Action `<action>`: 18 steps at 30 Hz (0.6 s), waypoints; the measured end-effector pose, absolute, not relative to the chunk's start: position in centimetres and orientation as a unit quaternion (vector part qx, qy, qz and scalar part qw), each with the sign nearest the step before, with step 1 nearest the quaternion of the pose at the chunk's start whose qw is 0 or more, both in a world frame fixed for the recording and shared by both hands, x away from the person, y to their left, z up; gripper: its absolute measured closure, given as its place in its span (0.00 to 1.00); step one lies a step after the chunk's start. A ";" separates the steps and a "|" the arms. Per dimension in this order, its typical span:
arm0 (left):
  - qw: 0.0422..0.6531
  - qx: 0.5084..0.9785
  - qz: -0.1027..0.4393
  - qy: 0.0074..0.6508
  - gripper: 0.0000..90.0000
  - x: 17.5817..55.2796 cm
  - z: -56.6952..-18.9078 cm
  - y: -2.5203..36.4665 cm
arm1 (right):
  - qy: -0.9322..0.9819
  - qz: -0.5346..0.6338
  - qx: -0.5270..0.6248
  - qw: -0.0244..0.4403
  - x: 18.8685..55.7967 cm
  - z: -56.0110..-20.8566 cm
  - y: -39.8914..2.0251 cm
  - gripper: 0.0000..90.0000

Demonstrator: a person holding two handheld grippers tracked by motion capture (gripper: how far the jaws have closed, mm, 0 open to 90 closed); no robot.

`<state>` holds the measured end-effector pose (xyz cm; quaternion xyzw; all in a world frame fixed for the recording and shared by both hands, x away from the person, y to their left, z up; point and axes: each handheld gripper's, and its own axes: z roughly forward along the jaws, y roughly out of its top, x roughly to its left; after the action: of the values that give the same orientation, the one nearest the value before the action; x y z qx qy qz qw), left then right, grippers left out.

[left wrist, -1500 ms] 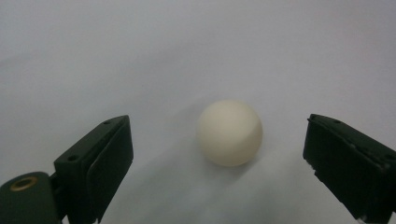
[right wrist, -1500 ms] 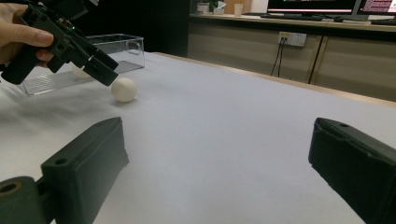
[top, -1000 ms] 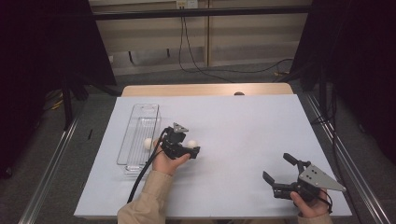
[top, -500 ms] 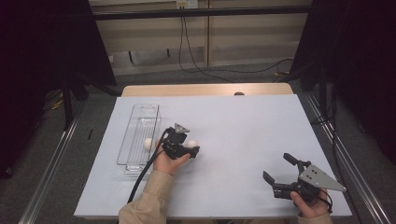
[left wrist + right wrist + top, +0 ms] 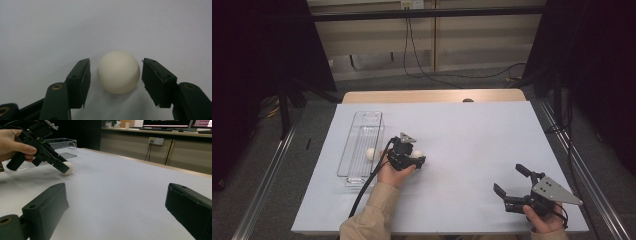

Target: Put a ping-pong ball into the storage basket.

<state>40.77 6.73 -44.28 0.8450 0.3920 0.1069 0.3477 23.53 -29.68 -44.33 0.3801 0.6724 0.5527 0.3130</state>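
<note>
We've got the tray point(image 5: 362, 150) at far left w/ one ball point(image 5: 371, 153) in it. L gripper point(image 5: 116, 75) has just been closing; 2nd ball point(image 5: 118, 72) sits between its jaws, small gaps both sides, not gripped yet. Risk: uneven contact could squirt it fwd out of the jaws. R gripper point(image 5: 117, 215) idles, jaws wide, nothing between.
</note>
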 end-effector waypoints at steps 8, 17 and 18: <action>0.346 0.846 0.104 0.392 0.48 40.8 -44.5 6.6 | 0.673 0.552 0.380 0.313 23.5 -44.3 -29.6 0.04; 0.349 0.844 0.106 0.393 0.51 40.9 -44.7 6.4 | 0.673 0.553 0.379 0.313 23.5 -44.3 -29.6 0.04; 0.350 0.843 0.106 0.393 0.52 40.9 -44.7 6.4 | 0.673 0.553 0.380 0.312 23.5 -44.3 -29.6 0.04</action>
<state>40.87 6.44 -44.70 0.8434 0.3934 0.1064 0.3502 23.54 -29.63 -44.33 0.3796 0.6728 0.5529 0.3125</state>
